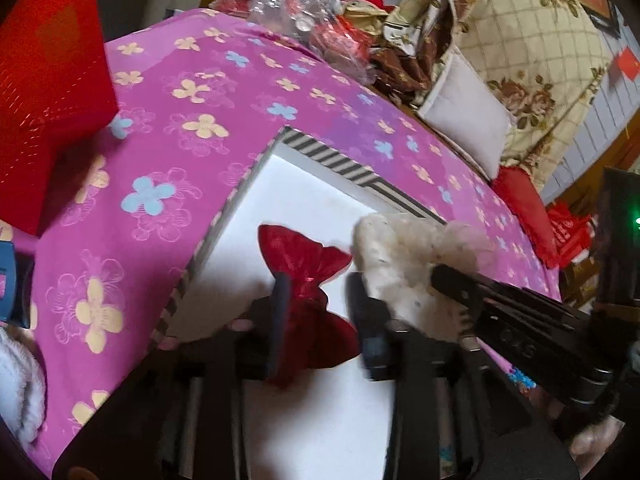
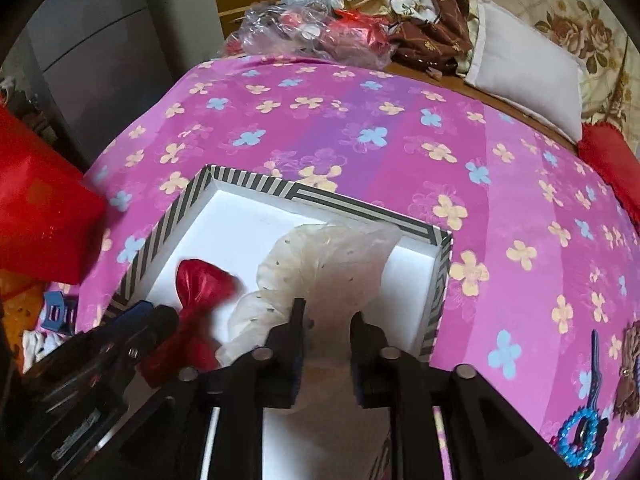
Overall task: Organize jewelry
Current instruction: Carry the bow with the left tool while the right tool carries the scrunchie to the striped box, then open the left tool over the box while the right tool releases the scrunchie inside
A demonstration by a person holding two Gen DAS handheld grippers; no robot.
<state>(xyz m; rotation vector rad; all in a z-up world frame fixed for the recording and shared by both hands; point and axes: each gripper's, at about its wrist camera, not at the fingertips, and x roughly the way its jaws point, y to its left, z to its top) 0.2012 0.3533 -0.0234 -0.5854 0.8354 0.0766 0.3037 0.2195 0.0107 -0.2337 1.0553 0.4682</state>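
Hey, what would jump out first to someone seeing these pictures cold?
Probably the bright pink flowered bedspread filling the view. On it sits a striped-rimmed white box holding a shiny red bow between the left hand-held gripper's fingers, with a cream dotted bow beside it at the right hand-held gripper.

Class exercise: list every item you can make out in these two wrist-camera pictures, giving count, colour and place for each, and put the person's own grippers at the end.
Box: one, white inside with a black-and-white striped rim, on the bedspread.
Red bow: one, shiny red, in the box between the left gripper's fingers.
White bow: one, sheer cream with dark dots, in the box between the right gripper's fingers.
Bedspread: one, pink with cream and blue flowers, under the box.
Red bag: one, left of the box.
Pillow: one, white, far right.
Blue ring ornament: one, near right on the bedspread.
Left gripper: one, black, jaws apart.
Right gripper: one, black, jaws apart.
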